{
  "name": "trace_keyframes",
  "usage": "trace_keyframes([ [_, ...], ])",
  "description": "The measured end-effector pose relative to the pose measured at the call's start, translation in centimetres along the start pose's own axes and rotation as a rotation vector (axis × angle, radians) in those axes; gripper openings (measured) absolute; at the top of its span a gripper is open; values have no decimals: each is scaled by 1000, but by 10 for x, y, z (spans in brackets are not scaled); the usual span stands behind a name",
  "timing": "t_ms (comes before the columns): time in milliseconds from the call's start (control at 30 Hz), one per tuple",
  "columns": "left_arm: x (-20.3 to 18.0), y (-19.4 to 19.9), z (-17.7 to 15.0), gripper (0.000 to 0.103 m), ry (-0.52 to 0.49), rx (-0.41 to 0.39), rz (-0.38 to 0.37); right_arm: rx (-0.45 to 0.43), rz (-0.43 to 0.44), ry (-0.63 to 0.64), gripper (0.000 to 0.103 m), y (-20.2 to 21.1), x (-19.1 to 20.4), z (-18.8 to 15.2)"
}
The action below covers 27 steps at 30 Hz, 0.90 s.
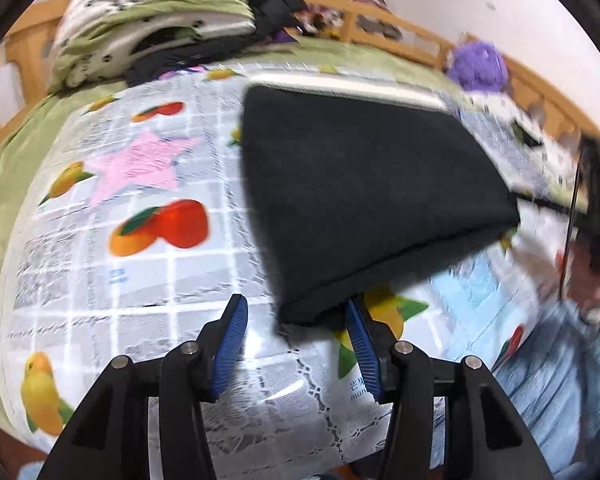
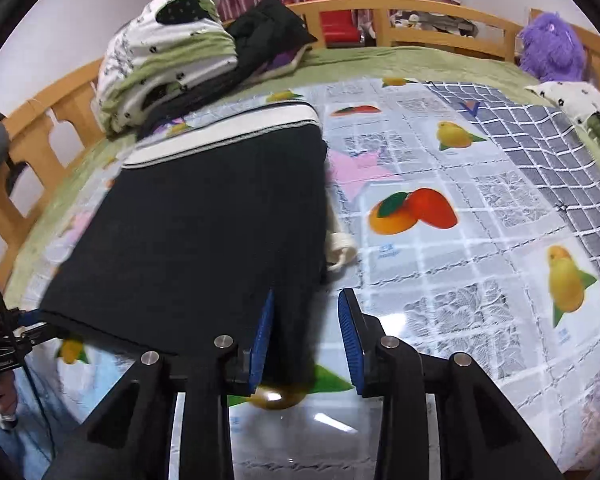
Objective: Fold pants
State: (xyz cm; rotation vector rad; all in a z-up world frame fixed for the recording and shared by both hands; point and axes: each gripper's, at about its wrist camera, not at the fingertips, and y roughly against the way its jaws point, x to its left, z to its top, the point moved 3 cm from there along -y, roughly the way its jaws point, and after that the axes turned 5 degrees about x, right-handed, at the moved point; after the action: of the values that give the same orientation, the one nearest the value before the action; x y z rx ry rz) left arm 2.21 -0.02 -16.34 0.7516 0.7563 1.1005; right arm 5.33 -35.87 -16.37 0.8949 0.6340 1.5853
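Pants: black, folded into a flat slab on the fruit-print cloth covering the bed; white waistband at the far end, near hem just ahead of both claws.
Left of the left claw: bare fruit-print cloth with a pink star and printed oranges.
Left claw: blue pads stand apart with only cloth between them; the near corner of the pants lies just ahead of its right pad, which looks to be touching or just under the hem. It has hold of nothing.
Right of the left claw: a blurred light-blue sleeve and the other black tool.
Left of the right claw: wooden bed rail; the left claw reaches in at the pants' near left corner.
Right claw: pads partly apart; the pants' near right edge runs down between them, blurred, with no pad clearly pressing it.
Right of the right claw: a pale drawstring poking out at the pants' right side, then open printed cloth.
Far beyond the claws: piled green-and-white bedding, a black jacket, a purple plush toy.
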Motion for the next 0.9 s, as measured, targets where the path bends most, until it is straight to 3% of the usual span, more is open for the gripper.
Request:
trace_keyframes([
  [167, 0, 14, 21, 49, 45, -65, -47, 66, -69, 63, 31, -30, 15, -20],
  [333, -13, 23, 43, 48, 36, -120, -85, 43, -41, 22, 31, -8, 8, -8],
  [467, -24, -4, 47, 48, 4, -82, -74, -16, -13, 45, 31, 3, 17, -3],
  [567, -28, -42, 29, 51, -21, 13, -1, 42, -37, 59, 32, -20, 17, -12],
  [667, -34, -36, 22, 53, -71, -1, 53, 63, -51, 58, 31, -27, 15, -22],
  [900, -12, -30, 27, 56, 101, 65, -30, 36, -42, -2, 33, -5, 23, -8],
])
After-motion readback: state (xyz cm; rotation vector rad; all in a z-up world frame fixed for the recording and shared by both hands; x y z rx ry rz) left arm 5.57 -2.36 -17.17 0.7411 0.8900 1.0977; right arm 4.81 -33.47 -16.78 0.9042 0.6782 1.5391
